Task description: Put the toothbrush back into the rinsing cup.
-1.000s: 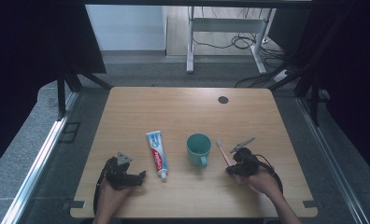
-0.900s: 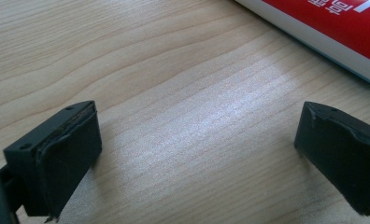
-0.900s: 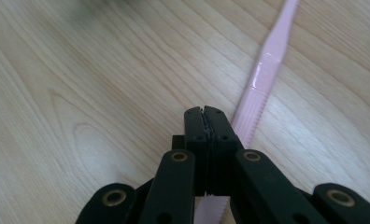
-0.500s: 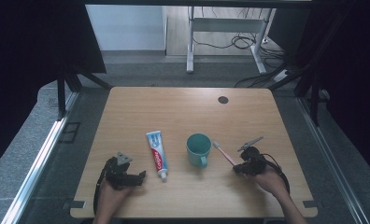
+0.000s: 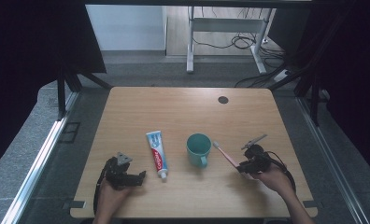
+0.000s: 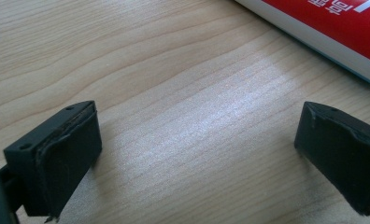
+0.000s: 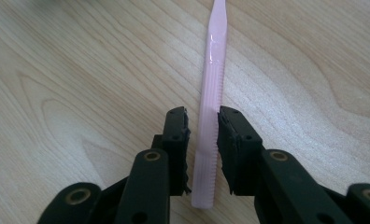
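A pink toothbrush (image 5: 224, 154) lies flat on the wooden table (image 5: 183, 107), just right of a teal cup (image 5: 198, 148). My right gripper (image 5: 241, 167) sits at the handle's near end. Its jaws have just been opening and now flank the toothbrush (image 7: 213, 70) with a slight gap, so the right gripper (image 7: 203, 116) is open. A white and red toothpaste tube (image 5: 157, 152) lies left of the cup. My left gripper (image 5: 141, 176) rests beside the tube's cap end. The left gripper (image 6: 199, 135) is wide open over bare wood, with the toothpaste tube (image 6: 332, 28) beyond its right jaw.
A dark round cable hole (image 5: 223, 99) sits near the table's far right. The table's near edge runs just below both hands. Beyond the far edge stand a desk frame (image 5: 190, 42) and loose cables on the floor.
The right hand has shifted slightly to the right along the toothbrush handle. The left hand, tube and cup have not moved.
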`<action>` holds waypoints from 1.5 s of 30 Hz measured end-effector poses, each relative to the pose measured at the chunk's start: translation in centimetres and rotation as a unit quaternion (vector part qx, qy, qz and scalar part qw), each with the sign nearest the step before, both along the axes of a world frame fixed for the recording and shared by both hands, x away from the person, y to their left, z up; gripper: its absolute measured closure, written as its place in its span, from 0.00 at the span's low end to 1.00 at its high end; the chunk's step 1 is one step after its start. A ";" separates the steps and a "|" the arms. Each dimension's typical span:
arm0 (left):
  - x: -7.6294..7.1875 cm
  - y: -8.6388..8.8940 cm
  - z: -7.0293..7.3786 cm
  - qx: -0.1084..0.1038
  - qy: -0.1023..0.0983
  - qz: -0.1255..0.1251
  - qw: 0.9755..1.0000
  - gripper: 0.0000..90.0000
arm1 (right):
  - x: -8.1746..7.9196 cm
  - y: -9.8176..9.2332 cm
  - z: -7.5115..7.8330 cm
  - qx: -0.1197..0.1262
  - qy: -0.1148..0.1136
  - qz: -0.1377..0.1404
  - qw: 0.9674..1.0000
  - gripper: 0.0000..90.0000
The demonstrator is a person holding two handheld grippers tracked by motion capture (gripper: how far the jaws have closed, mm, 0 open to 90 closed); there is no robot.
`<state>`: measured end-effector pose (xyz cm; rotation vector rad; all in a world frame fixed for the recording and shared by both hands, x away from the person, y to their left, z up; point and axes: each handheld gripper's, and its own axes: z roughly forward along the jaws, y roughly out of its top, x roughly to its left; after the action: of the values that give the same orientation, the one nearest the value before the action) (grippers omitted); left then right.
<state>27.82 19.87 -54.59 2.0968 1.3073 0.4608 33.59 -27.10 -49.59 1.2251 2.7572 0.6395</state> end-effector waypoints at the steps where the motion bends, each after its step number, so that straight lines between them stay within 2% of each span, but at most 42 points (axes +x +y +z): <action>1: 0.0 0.0 0.0 0.000 0.000 0.000 1.000 0.01 | 0.1 0.1 -0.1 -0.002 0.002 0.001 1.000 0.78; 15: 0.0 0.0 0.0 0.000 0.000 0.000 1.000 0.01 | 1.8 1.8 0.0 -0.040 0.027 0.007 0.999 0.77; 25: 0.0 0.0 0.0 0.000 0.000 0.000 1.000 0.01 | 3.3 3.5 0.5 -0.086 0.056 0.016 0.995 0.77; 30: 0.0 0.0 0.0 0.000 0.000 0.000 1.000 0.01 | 3.9 4.2 0.6 -0.104 0.071 0.012 0.992 0.77; 38: 0.0 0.0 0.0 -0.001 0.000 0.000 1.000 0.01 | 4.6 5.1 0.7 -0.122 0.086 0.012 0.989 0.77; 40: 0.0 0.0 0.0 -0.001 0.000 0.000 1.000 0.01 | 4.9 5.4 0.6 -0.132 0.091 0.011 0.987 0.78; 45: 0.0 0.0 0.0 -0.001 0.000 0.000 1.000 0.01 | 5.1 5.8 0.3 -0.138 0.101 0.010 0.985 0.79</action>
<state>27.82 19.86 -54.59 2.0952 1.3083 0.4598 38.68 -21.33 -49.25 1.2628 2.8940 0.1307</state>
